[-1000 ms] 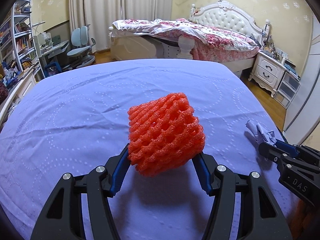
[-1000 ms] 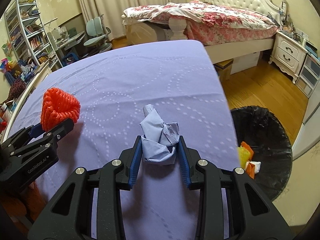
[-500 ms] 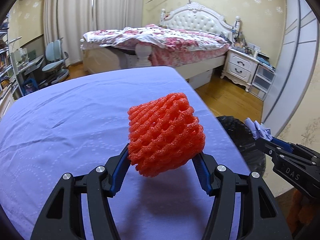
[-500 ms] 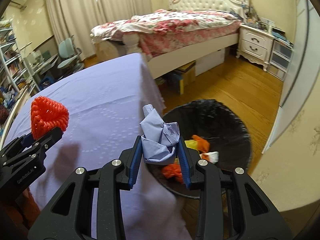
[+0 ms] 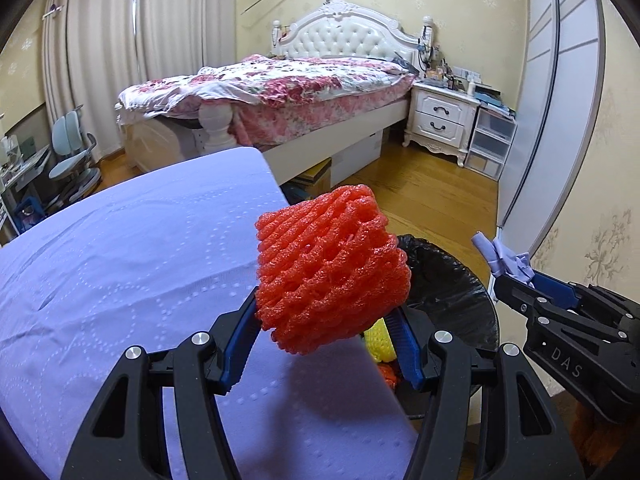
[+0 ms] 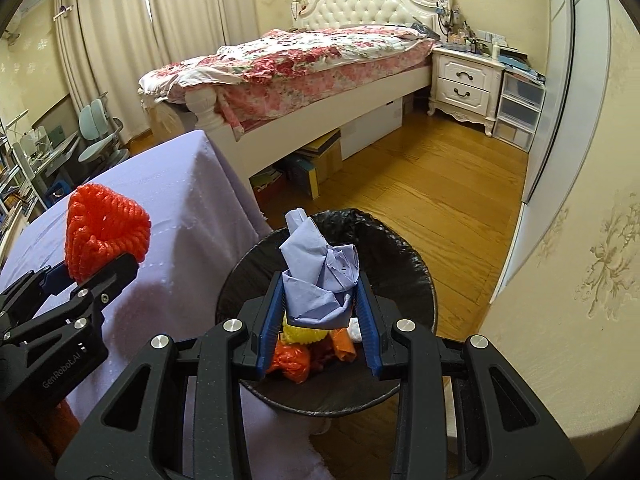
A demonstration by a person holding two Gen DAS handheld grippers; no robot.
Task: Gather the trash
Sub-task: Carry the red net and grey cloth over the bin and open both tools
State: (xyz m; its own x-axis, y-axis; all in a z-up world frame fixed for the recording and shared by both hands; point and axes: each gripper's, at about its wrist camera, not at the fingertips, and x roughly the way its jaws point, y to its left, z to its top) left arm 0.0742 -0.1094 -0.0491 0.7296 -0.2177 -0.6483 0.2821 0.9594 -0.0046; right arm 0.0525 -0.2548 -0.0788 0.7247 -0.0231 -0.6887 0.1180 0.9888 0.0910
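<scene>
Your right gripper (image 6: 318, 314), clamping the crumpled paper (image 6: 320, 280), now hangs over the bin (image 6: 400, 264); your left gripper (image 5: 326, 340), gripping the foam net (image 5: 330, 270), has reached the counter (image 5: 132, 248) edge.

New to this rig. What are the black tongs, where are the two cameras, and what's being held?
No robot arm here: a person carries handheld tongs, one per hand, each with a fisheye camera looking along its fingers. The left tongs grip an orange foam net above the edge of the purple-covered table. The right tongs grip crumpled blue paper over a black-lined bin on the floor, which already holds yellow and orange scraps. Each view also catches the other tongs at its side.
</scene>
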